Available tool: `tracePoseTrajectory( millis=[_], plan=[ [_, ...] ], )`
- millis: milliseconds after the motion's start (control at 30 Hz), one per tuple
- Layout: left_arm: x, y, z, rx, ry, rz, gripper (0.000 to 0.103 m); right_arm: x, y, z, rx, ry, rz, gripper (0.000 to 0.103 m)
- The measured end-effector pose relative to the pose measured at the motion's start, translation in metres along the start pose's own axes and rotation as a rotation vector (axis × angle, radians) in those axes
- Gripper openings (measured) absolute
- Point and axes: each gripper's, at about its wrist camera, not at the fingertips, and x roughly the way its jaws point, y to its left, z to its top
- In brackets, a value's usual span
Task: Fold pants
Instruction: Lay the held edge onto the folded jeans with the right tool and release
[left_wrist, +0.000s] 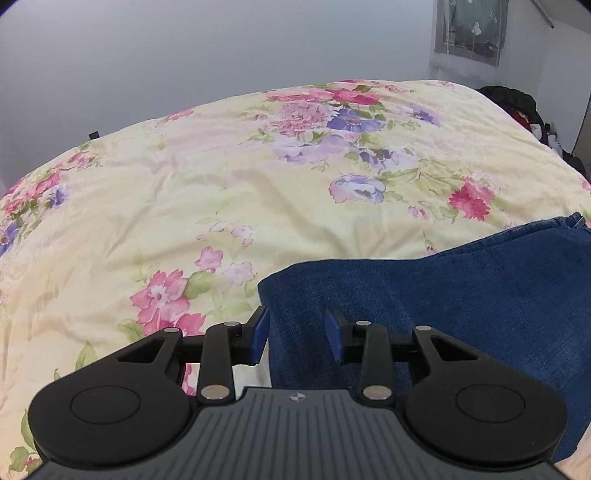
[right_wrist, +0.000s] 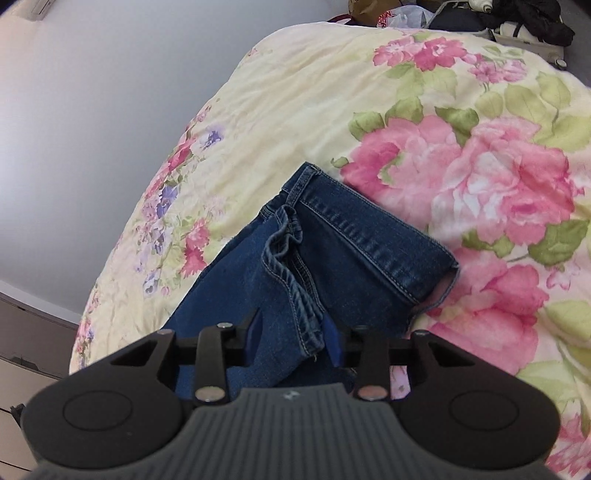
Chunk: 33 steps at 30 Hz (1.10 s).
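Observation:
Dark blue jeans (left_wrist: 461, 295) lie folded on a floral bedspread (left_wrist: 221, 184). In the left wrist view, my left gripper (left_wrist: 297, 338) hangs open over the folded left edge of the denim, one blue pad (left_wrist: 260, 334) off the cloth and the other above it. In the right wrist view, the jeans (right_wrist: 332, 240) show stitched leg hems and a bunched seam running toward me. My right gripper (right_wrist: 292, 339) stands open just over that seam end, with denim lying between the fingers and no pad pressing on it.
The yellow bedspread (right_wrist: 314, 92) with pink and purple flowers covers the whole bed. A grey wall (left_wrist: 184, 55) runs behind it. Dark clothes and bags (right_wrist: 517, 18) are piled past the far edge, and a dresser (right_wrist: 29, 332) stands at the left.

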Motion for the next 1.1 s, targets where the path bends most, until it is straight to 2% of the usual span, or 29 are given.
tracePoseTrajectory(
  millis=[67, 167, 433, 500, 600, 667, 700, 800, 867, 967, 1000, 1033, 1100],
  plan=[
    [0.006, -0.002, 0.007, 0.001, -0.004, -0.003, 0.04, 0.004, 0.016, 0.009, -0.113, -0.019, -0.081, 0.034],
    [0.013, -0.003, 0.015, -0.003, -0.015, -0.04, 0.039, 0.017, 0.031, 0.024, -0.205, -0.024, -0.118, 0.034],
    [0.036, -0.012, 0.016, 0.016, 0.0, -0.066, 0.039, 0.063, 0.039, 0.061, -0.208, 0.002, -0.154, 0.033],
    [0.039, -0.011, 0.015, 0.017, 0.0, -0.069, 0.039, 0.071, 0.038, 0.065, -0.184, 0.012, -0.132, 0.026],
    [0.039, -0.009, 0.014, 0.013, 0.001, -0.071, 0.039, 0.084, 0.04, 0.064, -0.184, 0.039, -0.121, 0.021],
    [0.038, -0.009, 0.015, 0.015, 0.001, -0.063, 0.039, 0.087, 0.045, 0.061, -0.208, 0.015, -0.152, 0.0],
    [0.038, -0.009, 0.015, 0.016, 0.002, -0.056, 0.039, 0.084, 0.05, 0.059, -0.233, -0.009, -0.154, 0.0],
    [0.036, -0.008, 0.017, 0.015, -0.008, -0.024, 0.039, 0.077, 0.071, 0.057, -0.277, -0.003, -0.077, 0.0],
    [0.035, -0.006, 0.019, 0.002, -0.012, -0.007, 0.039, 0.069, 0.1, 0.052, -0.362, -0.01, -0.018, 0.0],
    [0.031, -0.003, 0.022, -0.019, -0.016, -0.006, 0.039, 0.04, 0.145, 0.049, -0.454, -0.098, 0.157, 0.0],
    [0.029, -0.003, 0.022, -0.017, -0.019, -0.005, 0.039, 0.032, 0.152, 0.05, -0.468, -0.13, 0.188, 0.0],
    [0.028, -0.004, 0.023, -0.013, -0.022, -0.004, 0.039, 0.029, 0.156, 0.053, -0.476, -0.151, 0.19, 0.0],
    [0.025, -0.004, 0.022, -0.009, -0.025, -0.003, 0.039, 0.041, 0.15, 0.06, -0.456, -0.135, 0.115, 0.0]
  ],
)
